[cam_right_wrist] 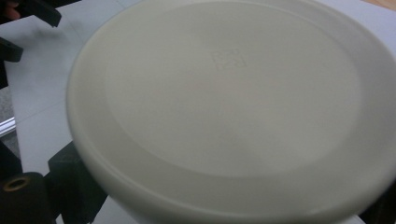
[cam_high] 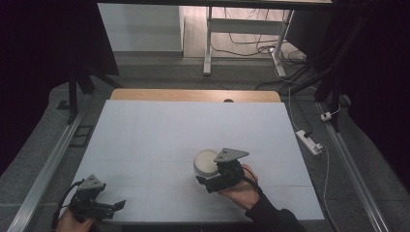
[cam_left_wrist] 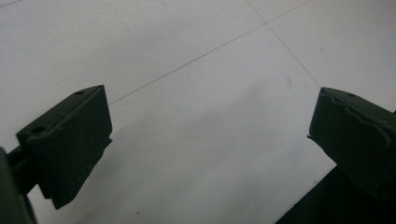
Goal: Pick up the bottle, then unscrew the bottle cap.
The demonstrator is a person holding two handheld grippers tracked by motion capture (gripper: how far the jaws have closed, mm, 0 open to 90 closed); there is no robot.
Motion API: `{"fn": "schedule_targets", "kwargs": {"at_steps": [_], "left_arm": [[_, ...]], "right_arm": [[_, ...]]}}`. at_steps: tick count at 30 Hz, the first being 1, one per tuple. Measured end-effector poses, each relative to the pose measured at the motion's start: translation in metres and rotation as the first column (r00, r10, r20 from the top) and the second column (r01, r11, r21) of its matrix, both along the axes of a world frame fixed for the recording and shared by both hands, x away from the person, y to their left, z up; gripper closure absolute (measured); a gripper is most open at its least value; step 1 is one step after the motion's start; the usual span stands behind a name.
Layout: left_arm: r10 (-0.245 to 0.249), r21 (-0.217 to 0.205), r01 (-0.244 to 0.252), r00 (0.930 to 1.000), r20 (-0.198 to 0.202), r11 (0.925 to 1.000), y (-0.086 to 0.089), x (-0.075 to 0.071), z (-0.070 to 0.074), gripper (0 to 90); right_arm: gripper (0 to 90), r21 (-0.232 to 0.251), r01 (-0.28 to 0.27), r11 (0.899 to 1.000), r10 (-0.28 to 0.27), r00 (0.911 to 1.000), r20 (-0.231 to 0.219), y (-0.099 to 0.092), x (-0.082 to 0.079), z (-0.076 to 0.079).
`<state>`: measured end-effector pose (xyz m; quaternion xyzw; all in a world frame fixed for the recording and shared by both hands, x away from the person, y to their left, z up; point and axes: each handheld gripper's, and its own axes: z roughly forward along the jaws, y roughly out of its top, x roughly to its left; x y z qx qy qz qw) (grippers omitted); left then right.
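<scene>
**Ana:** Nearest the lens in the right gripper view is a cream-white round dish (cam_right_wrist: 224,107), so close that its edges blur and its right side is cut off by the frame. What holds it?

**Ben:** Black jaws of the right gripper (cam_high: 209,180) rise at the lower left, pressed against the dish's rim; the other jaw is barely a dark corner at the lower right. The jaws appear spread around the dish, but whether they actually clamp it is hidden.

**Ana:** Where is the dish on the table?

**Ben:** From the high view, it sits right of centre on the white table (cam_high: 159,130), toward the near edge. The right gripper's grey plate and the person's hand (cam_high: 240,189) cover its near side, so only part of the round top shows.

**Ana:** And the other gripper?

**Ben:** The left gripper (cam_high: 116,205) is at the near left corner, well apart from the dish. Its own view shows both jaws spread wide with bare table between them, holding nothing. The hand holding it is cut off by the bottom edge.
</scene>
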<state>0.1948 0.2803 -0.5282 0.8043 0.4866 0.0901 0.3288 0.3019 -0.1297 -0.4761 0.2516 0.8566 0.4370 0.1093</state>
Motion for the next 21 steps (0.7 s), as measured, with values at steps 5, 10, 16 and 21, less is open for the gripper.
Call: {"fn": "schedule_targets", "kwargs": {"at_steps": [5,10,16,21], "left_arm": [[-0.001,0.0,0.001,1.0,-0.003,1.0,0.0,0.0,0.0,0.4],[-0.001,-0.001,0.001,1.0,-0.005,1.0,0.0,0.0,0.0,0.3],[-0.007,0.003,0.007,1.0,-0.006,1.0,-0.001,0.0,0.0,0.7],[-0.014,-0.037,0.013,0.9998,-0.015,0.9992,0.002,0.001,0.0,0.0]], "right_arm": [[6.2,-0.007,-0.031,1.0,0.031,0.9995,0.006,0.008,-0.005,-0.002],[6.3,-0.011,-0.057,0.998,0.057,0.9984,0.008,0.015,-0.009,-0.003],[6.3,-0.014,-0.075,0.997,0.075,0.9971,0.017,0.019,-0.014,-0.004],[6.3,-0.007,-0.074,0.997,0.074,0.9971,0.018,0.019,-0.013,-0.003]]}}
